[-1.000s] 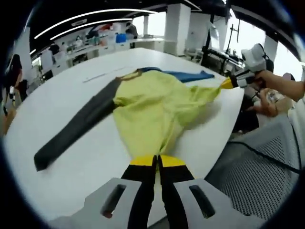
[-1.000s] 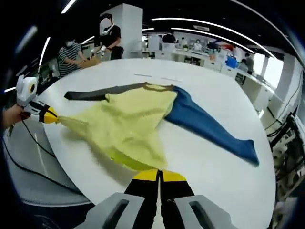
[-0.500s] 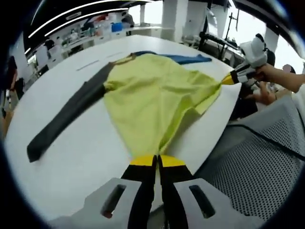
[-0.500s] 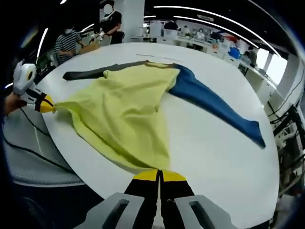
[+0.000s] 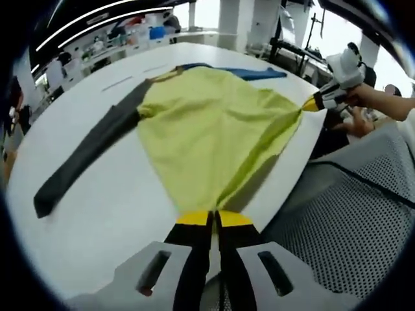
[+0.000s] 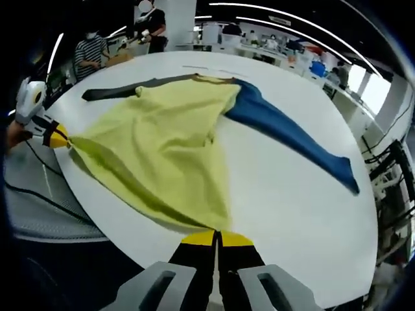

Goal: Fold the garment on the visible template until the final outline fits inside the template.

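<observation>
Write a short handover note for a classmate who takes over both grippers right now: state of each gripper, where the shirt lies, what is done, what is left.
Left gripper: shut on one bottom corner of the shirt.
Right gripper: shut on the other bottom corner; the hem is stretched between the two at the table's near edge.
Shirt: yellow body spread flat on the white table, collar at the far side, grey sleeve and blue sleeve lying out to opposite sides.
Done: shirt spread out and pulled taut.
Left: all the folding; no fold is made yet. I cannot make out a template outline on the table.

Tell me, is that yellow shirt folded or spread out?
Spread out: the shirt lies open on the white table, hem stretched between both grippers, its grey sleeve and blue sleeve extended.
</observation>
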